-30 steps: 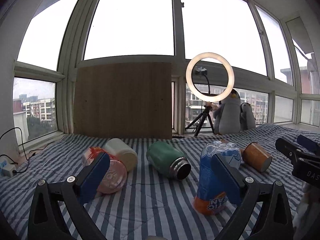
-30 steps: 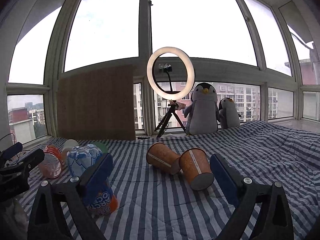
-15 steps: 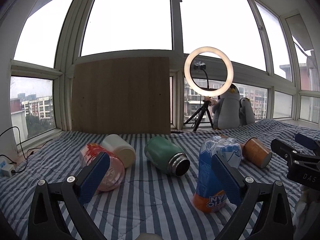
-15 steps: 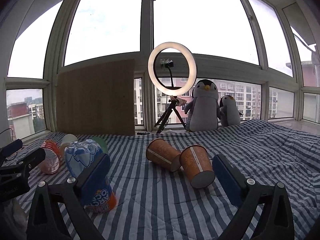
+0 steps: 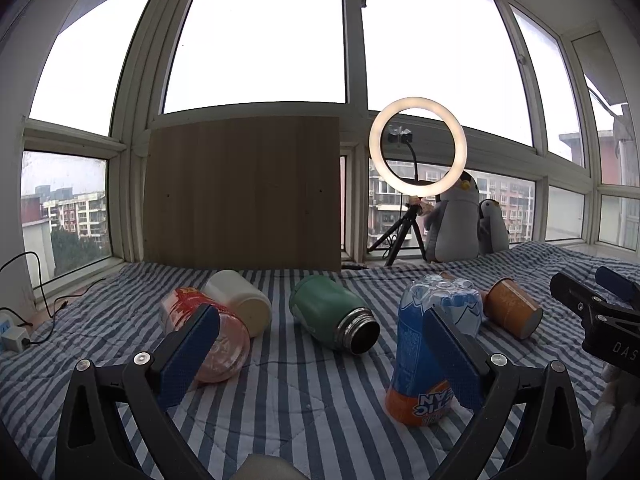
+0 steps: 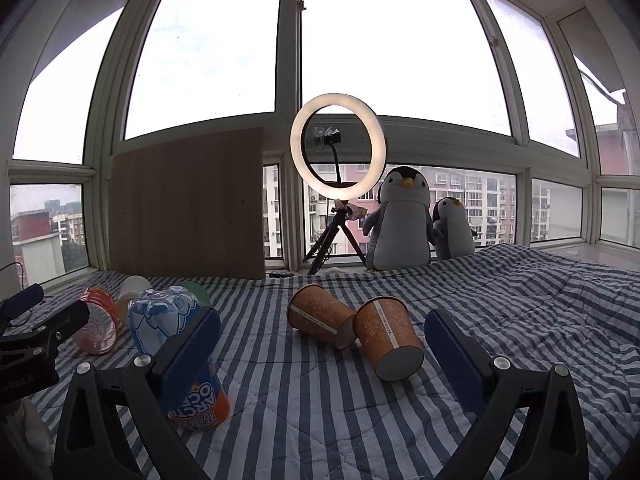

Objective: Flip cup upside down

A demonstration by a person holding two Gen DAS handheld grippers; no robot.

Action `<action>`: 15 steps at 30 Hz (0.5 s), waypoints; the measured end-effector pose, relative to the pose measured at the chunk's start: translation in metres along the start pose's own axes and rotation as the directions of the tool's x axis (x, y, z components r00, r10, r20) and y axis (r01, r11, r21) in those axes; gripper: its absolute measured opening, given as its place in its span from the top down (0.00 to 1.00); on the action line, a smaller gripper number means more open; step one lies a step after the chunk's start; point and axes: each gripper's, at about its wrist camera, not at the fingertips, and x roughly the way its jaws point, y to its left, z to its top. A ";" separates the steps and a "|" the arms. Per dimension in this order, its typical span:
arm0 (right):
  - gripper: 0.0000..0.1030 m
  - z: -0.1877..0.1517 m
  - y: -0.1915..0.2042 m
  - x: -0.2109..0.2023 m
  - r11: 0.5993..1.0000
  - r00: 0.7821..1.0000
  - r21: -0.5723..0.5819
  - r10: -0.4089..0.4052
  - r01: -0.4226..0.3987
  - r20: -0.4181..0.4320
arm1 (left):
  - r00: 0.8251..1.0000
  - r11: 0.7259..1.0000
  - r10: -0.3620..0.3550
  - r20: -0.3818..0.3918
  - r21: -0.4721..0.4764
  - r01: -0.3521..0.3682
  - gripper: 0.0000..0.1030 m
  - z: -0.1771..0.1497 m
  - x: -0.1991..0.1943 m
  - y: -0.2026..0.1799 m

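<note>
Both claws, left (image 5: 320, 354) and right (image 6: 322, 354), spread, empty; blue cup (image 6: 160, 316) partly hidden.

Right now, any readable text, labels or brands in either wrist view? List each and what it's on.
"ARCTIC", upside down, partly hidden by a finger: orange band of the inverted blue plastic cup.
"DAS", cut off by the frame edge: body of the right gripper, seen in the left wrist view.
Vertical strip print on the near paper cup: too small to read.
Red label on the clear cup: blurred.

A lit ring light (image 6: 338, 147) on a tripod stands before bay windows (image 6: 400, 48), beside a wooden board (image 5: 242, 194) and blue-striped quilt (image 6: 520, 300).
</note>
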 end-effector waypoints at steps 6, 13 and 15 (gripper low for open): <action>0.02 0.000 -0.001 -0.001 1.000 1.000 0.004 0.000 0.000 0.003 | 1.000 1.000 0.000 0.000 0.000 0.000 0.00 0.000 0.000 0.000; 0.02 0.000 -0.001 -0.001 1.000 1.000 0.004 0.000 0.000 0.004 | 1.000 1.000 0.000 0.000 0.000 0.000 0.00 0.000 0.000 0.000; 0.02 0.000 -0.001 -0.001 1.000 1.000 0.005 0.000 0.000 0.004 | 1.000 1.000 0.000 0.001 0.000 0.000 0.00 0.000 0.000 0.000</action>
